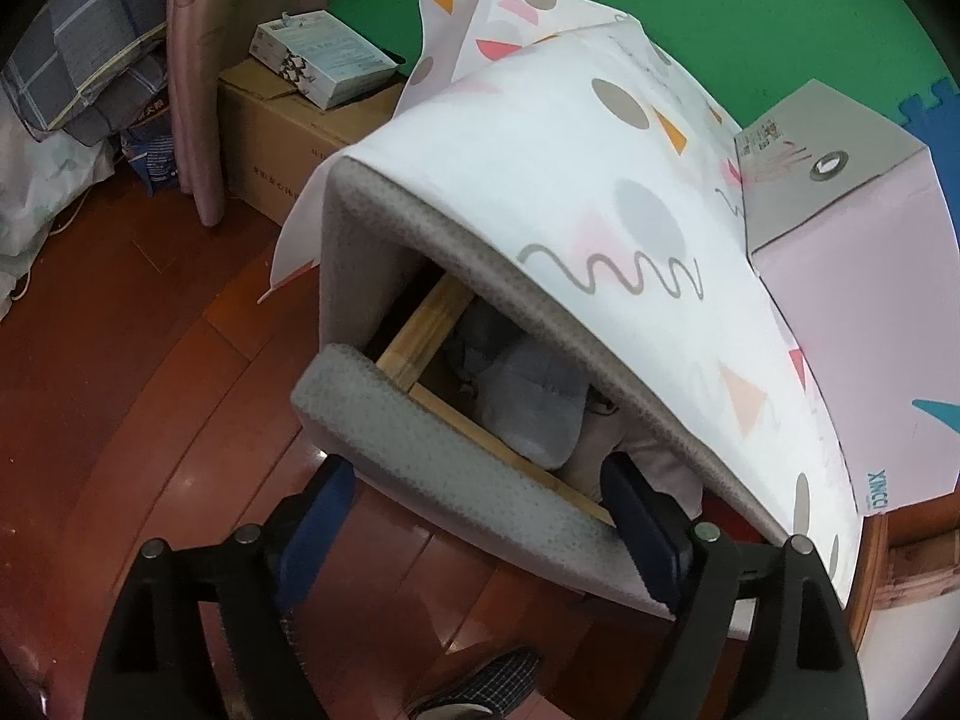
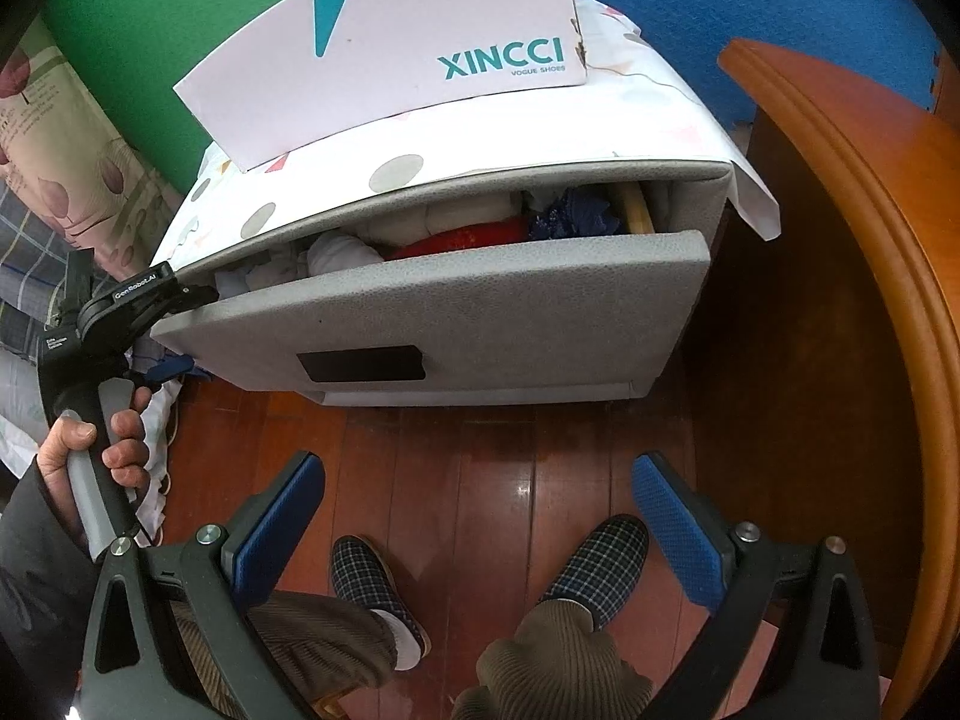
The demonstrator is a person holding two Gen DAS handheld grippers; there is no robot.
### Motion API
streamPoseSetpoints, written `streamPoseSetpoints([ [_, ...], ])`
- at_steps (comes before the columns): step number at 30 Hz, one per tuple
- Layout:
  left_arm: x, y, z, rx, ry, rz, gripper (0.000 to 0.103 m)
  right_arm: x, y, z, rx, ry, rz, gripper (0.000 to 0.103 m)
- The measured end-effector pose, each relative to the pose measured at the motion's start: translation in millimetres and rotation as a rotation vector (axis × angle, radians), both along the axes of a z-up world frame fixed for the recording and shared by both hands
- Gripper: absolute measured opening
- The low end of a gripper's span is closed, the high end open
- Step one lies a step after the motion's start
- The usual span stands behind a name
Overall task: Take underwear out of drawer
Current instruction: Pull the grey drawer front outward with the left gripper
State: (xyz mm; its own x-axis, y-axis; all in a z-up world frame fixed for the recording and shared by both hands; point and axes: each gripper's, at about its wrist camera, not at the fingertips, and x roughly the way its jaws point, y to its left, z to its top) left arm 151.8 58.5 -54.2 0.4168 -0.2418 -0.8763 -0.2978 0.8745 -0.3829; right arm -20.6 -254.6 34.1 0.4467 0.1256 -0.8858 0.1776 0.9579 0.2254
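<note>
A grey padded cabinet has its top drawer pulled partly out. My left gripper [image 1: 480, 516] straddles the grey drawer front [image 1: 432, 468], one finger outside and one finger [image 1: 636, 516] inside the drawer, closed on the panel. It also shows in the right wrist view [image 2: 186, 294] at the drawer's left corner. Inside lie folded grey underwear [image 1: 528, 408], white, red [image 2: 474, 237] and blue [image 2: 576, 213] garments. My right gripper [image 2: 480, 516] is open and empty, low in front of the drawer front [image 2: 456, 312].
A patterned white cloth [image 1: 570, 180] covers the cabinet top, with a XINCCI shoe box [image 2: 390, 36] on it. A wooden furniture edge [image 2: 870, 240] stands at right. Cardboard boxes [image 1: 270, 138] and bedding [image 1: 78, 60] are at left. The person's slippered feet [image 2: 372, 588] stand on the wood floor.
</note>
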Motion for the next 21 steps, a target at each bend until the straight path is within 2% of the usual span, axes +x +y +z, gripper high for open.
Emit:
streamPoseSetpoints([
  [7,-10.5,3.2,0.0,0.011,0.034,-0.040,0.089,1.3,-0.6,0.6,-0.006,0.000,0.001,0.101],
  [21,-67.9,20.6,-5.1,0.015,0.141,-0.112,0.092,-6.7,-4.5,11.2,-0.001,-0.057,-0.008,0.102],
])
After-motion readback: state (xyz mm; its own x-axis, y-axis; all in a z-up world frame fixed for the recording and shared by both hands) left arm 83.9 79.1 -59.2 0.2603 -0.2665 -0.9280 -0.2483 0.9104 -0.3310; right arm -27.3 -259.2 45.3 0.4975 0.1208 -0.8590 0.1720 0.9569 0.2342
